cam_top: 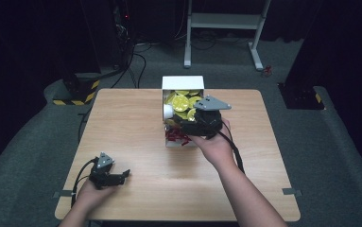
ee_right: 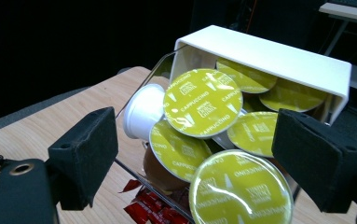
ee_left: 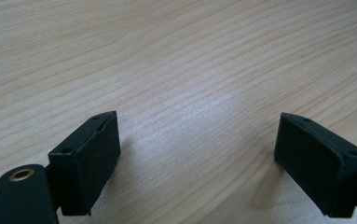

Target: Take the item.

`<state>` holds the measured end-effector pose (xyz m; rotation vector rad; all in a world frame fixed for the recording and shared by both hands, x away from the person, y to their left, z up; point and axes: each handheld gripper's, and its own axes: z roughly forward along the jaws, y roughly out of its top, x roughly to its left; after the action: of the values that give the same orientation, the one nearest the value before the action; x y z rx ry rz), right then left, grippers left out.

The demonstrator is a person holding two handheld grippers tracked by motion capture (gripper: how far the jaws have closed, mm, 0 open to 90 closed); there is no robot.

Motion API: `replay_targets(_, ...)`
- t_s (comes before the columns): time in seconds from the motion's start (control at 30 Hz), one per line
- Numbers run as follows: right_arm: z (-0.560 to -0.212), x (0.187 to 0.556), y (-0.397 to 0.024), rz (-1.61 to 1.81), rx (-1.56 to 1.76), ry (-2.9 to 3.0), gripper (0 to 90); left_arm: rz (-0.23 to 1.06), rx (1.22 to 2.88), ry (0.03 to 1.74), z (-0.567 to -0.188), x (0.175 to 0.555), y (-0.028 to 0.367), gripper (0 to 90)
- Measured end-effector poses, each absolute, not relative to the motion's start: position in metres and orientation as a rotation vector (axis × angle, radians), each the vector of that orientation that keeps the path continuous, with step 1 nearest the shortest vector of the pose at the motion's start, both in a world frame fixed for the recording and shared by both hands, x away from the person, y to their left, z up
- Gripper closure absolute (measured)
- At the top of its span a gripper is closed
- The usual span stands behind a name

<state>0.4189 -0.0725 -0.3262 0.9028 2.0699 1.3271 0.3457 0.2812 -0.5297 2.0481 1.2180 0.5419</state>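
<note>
A white box (cam_top: 183,82) (ee_right: 269,56) at the table's far middle holds several coffee capsules (cam_top: 181,101) with yellow-green lids, heaped and tilted. One white capsule (ee_right: 143,112) lies on its side at the heap's left. My right gripper (cam_top: 186,118) (ee_right: 195,158) hovers over the box's near end, open. A capsule lid (ee_right: 241,186) lies below the gap between its jaws, and neither pad presses on it. My left gripper (cam_top: 122,176) (ee_left: 197,158) rests near the front left of the table, open over bare wood.
Red sachets (cam_top: 176,137) (ee_right: 153,210) fill the box's near compartment behind a clear wall. The wooden table (cam_top: 136,127) has free room left and right of the box. A white desk frame (cam_top: 223,21) stands on the floor beyond the table.
</note>
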Motion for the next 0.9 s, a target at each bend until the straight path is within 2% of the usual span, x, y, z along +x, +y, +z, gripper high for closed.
replay_targets(0.9, -0.326, 0.456, -0.047, 1.23, 0.967, 2.068, 16.8, 0.543, 2.05, 1.208, -0.53, 0.342, 0.283, 15.0)
